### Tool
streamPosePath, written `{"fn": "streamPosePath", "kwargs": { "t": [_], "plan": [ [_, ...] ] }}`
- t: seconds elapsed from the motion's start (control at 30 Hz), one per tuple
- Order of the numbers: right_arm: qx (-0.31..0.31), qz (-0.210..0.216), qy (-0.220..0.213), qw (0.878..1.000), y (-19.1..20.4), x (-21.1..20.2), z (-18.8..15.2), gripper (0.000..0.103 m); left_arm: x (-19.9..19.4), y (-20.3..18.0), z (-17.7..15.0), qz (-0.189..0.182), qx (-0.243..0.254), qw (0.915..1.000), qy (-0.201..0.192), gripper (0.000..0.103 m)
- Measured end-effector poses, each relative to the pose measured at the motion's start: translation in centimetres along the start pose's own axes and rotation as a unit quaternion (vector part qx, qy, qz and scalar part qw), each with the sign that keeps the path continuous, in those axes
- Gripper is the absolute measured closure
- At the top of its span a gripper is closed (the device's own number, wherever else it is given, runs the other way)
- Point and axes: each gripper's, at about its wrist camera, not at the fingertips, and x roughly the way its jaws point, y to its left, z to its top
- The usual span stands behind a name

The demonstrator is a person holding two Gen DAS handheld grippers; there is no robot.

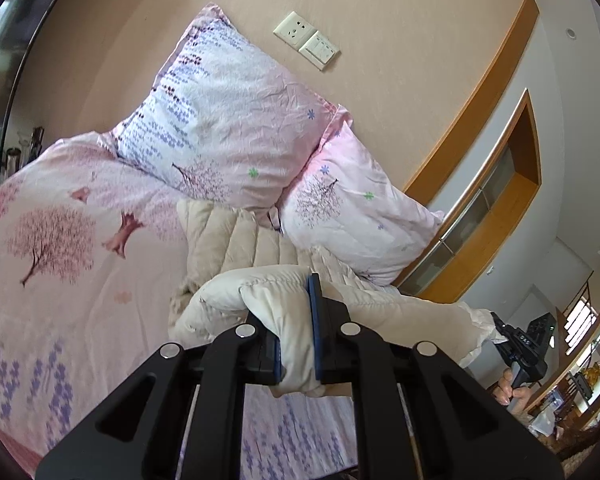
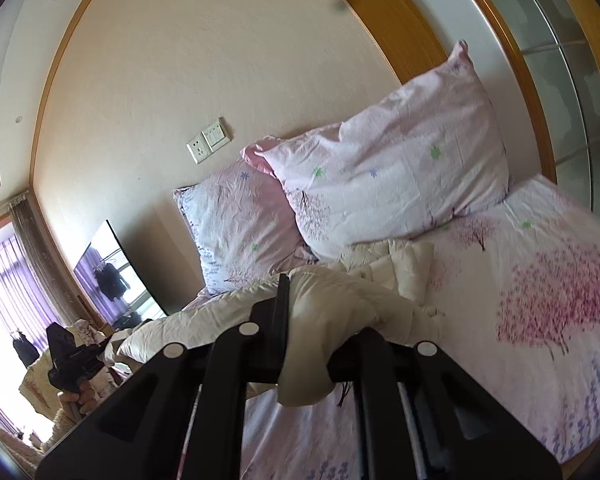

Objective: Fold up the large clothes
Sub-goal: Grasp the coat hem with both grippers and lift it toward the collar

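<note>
Both claws are clamped down tight here. The left claw (image 1: 298,344) has a thick bunch of the cream quilted jacket (image 1: 236,248) squeezed between its blue pads, and the right claw (image 2: 324,336) is pinched on another fold of the same garment, cloth draped right over its right-hand finger. The jacket hangs between them as a sagging span, its far end bunched on the bed (image 1: 80,280) at the head end, just below the two pillows (image 1: 228,120).

Now, the risks. That fabric is puffy and slick-looking; each claw holds a wad rather than a clean hem, so I'd judge a layer could creep out of the pads and drop one end onto the bed. That would leave the fold lopsided.

Second worry: the far part of the jacket lies touching the lower pillow (image 2: 240,232). Drag the garment toward the foot edge and it may snag or tug that pillow along.

Third: the two hands. In the left view the person's hand (image 1: 514,390) on the other tool sits off to the side, well apart. If the claws travel unevenly, the span twists and the padding rolls into a rope instead of laying flat.

Also watch the slack middle, which could trap a crease underneath when lowered.
</note>
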Motion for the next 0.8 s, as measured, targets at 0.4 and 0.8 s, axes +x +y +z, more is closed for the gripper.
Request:
{"fn": "streamPosePath", "kwargs": {
  "t": [0.4, 0.8],
  "plan": [
    [-0.068, -0.043, -0.061, 0.995, 2.7, 3.8, 4.0, 0.092, 3.5, -1.2, 5.7, 0.028, 0.031, 0.9987, -0.029, 0.094],
    [-0.067, -0.099, -0.07, 0.99, 0.6, 13.7, 7.9, 0.092, 12.5, 0.3, 11.1, 0.066, 0.041, 0.9968, -0.019, 0.094]
  ]
}}
